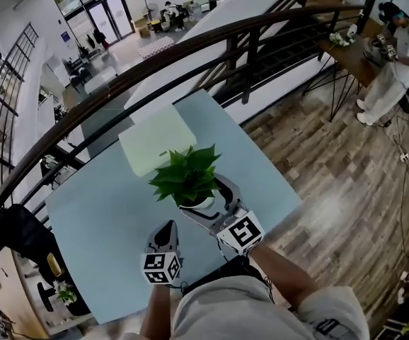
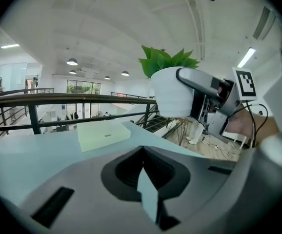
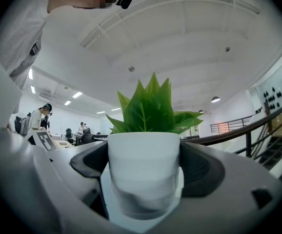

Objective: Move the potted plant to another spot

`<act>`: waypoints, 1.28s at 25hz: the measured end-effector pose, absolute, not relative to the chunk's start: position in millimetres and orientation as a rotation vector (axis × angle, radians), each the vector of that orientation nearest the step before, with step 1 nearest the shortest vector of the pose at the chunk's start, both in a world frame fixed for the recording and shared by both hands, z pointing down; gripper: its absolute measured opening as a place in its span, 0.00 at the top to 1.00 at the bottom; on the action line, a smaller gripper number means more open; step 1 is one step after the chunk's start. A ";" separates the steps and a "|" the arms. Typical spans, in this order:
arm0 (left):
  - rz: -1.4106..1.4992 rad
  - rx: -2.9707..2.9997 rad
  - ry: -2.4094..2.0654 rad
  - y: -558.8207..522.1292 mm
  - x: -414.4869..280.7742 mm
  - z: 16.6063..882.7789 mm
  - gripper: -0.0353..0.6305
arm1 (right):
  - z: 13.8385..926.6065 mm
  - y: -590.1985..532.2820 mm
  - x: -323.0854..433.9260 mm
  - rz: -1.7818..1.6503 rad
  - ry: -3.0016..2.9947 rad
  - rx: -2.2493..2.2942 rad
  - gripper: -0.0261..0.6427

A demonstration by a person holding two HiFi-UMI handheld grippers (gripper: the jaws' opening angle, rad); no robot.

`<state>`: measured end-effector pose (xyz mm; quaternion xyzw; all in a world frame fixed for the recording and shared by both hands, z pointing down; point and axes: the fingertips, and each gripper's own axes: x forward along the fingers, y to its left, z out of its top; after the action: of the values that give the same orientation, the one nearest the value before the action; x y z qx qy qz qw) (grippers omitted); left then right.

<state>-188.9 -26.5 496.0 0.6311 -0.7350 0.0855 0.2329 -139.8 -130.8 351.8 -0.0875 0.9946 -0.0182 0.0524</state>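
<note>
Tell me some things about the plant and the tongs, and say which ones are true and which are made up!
1. The right tongs grip the white pot. True.
2. The left tongs are wide open. False: they are shut, with nothing between them.
3. A pale box lies on the blue table. True.
4. The plant has red flowers. False: it shows only green leaves.
</note>
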 end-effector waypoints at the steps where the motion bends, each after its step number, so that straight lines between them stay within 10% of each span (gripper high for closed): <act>1: 0.234 1.756 -1.998 -26.1 -188.7 496.7 0.93 | 353.8 -131.1 -137.9 -0.062 3.023 -0.315 0.27; 32: 0.305 2.150 -1.448 -6.0 -104.9 556.9 0.93 | 436.7 -79.2 -18.2 -0.198 2.976 -1.126 0.28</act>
<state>-104.9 -6.0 556.9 0.7948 -0.5353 0.1128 0.2627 -18.2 -79.2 436.7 -0.3530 0.9333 -0.0622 -0.0234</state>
